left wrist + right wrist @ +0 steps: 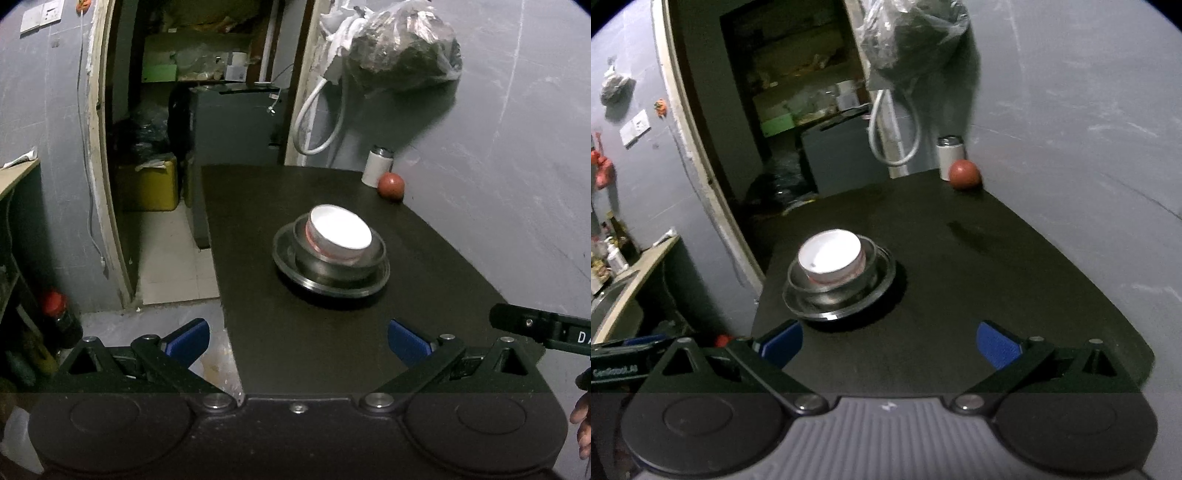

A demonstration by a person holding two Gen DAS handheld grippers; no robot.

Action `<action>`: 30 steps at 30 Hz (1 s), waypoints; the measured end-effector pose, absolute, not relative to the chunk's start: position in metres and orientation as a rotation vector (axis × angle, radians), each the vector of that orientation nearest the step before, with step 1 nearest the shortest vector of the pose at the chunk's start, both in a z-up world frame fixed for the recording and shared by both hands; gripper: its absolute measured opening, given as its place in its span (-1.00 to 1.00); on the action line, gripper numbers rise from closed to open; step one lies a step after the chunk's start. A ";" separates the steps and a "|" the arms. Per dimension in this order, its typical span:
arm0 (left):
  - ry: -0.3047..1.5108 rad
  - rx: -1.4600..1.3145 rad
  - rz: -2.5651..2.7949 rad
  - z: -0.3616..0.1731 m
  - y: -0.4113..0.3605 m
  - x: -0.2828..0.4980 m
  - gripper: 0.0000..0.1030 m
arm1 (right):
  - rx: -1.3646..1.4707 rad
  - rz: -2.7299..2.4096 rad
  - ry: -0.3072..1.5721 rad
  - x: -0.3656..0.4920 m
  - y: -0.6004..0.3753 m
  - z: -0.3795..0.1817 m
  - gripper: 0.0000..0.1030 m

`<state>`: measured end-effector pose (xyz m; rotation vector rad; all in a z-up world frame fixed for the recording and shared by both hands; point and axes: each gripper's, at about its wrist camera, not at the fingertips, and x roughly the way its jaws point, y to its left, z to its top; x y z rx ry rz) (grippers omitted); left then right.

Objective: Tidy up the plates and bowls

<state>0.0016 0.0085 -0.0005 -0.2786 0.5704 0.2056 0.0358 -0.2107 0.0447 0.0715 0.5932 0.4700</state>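
Both blue pads of my left gripper (pixel 298 341) sit right up front, spread wide with nothing between them, just bare black table (pixel 424 258) underneath. It's level and hanging over the near left corner of the table, aimed at the stack. Same deal on my right gripper (pixel 889 343): jaws wide apart, empty, hovering over the near edge, and its black body pokes into the left cam from the right side with a bit of my hand (pixel 583 421) at the frame edge. Dishes are all piled mid-table, well ahead of both claws: a steel plate (pixel 328 286) at the bottom, a steel bowl (pixel 364 264) sitting in it, and a white bowl (pixel 340 230) upside down on top with a reddish band around its side. Way back by the wall there's a white cup (pixel 376 166) with a red ball (pixel 390 185) just beside it.
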 end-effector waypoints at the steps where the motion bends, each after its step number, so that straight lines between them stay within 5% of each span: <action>1: 0.571 -0.277 0.202 -0.004 0.008 -0.003 0.99 | 0.068 0.457 0.594 0.030 -0.211 0.042 1.00; 30: 0.606 -0.301 0.183 -0.029 0.023 -0.047 0.99 | -0.020 0.404 0.667 -0.028 -0.189 0.020 1.00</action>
